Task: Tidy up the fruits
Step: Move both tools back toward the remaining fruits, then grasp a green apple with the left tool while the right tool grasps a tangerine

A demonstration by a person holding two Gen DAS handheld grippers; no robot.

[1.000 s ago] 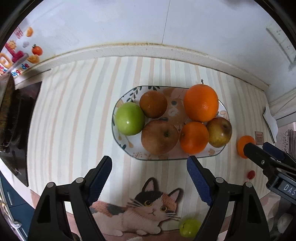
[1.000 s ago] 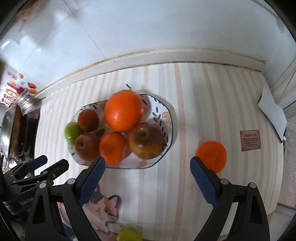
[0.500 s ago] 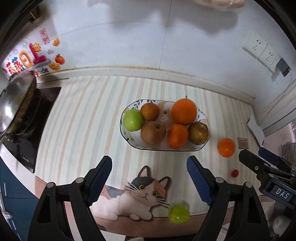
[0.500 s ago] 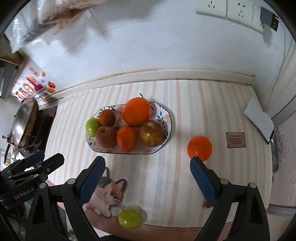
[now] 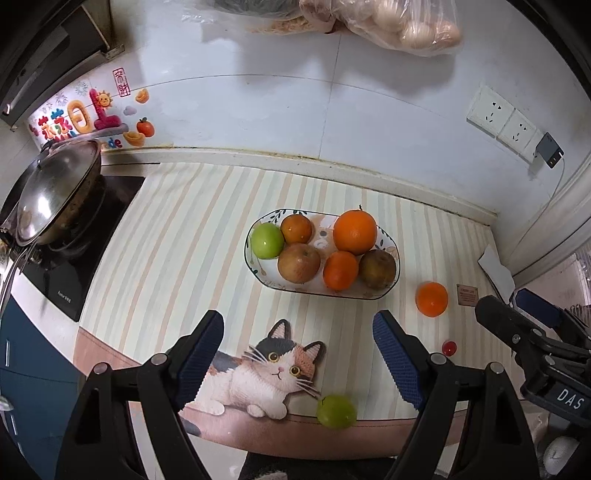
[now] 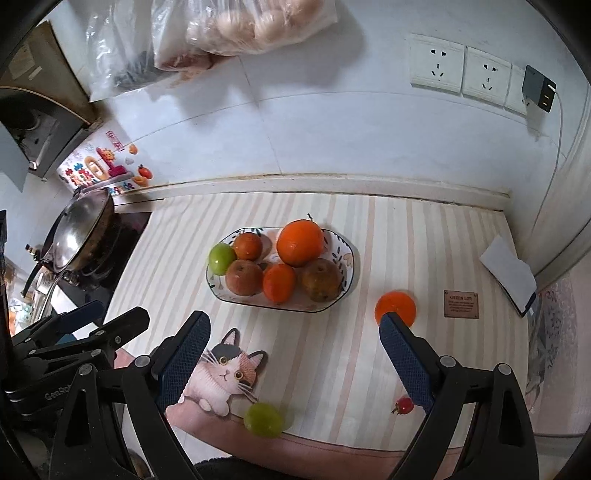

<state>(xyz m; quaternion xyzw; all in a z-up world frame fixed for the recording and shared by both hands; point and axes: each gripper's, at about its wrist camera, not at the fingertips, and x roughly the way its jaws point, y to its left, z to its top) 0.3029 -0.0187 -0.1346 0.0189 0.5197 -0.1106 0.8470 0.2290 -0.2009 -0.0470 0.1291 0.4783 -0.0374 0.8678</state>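
An oval patterned plate (image 5: 391, 245) (image 6: 349, 254) on the striped mat holds several fruits: a green apple (image 5: 267, 240), oranges, a big orange (image 5: 354, 231) and brownish apples. A loose orange (image 5: 431, 299) (image 6: 395, 307) lies right of the plate. A small green fruit (image 5: 336, 411) (image 6: 263, 420) sits at the mat's front edge, and a small red fruit (image 5: 448, 347) (image 6: 404, 405) lies to the right. My left gripper (image 5: 297, 341) and right gripper (image 6: 293, 343) are both open and empty, held high and back from the plate.
A wok (image 5: 55, 195) sits on the black stove at the left. Bags of food (image 5: 380, 22) hang on the wall above. Wall sockets (image 6: 461, 64) and a white paper (image 6: 509, 273) are at the right. A small brown card (image 6: 461, 304) lies on the mat.
Both grippers have pulled up and back from the plate, so the fruits look smaller and the wall, wok and front edge have come into view. Both stay open.
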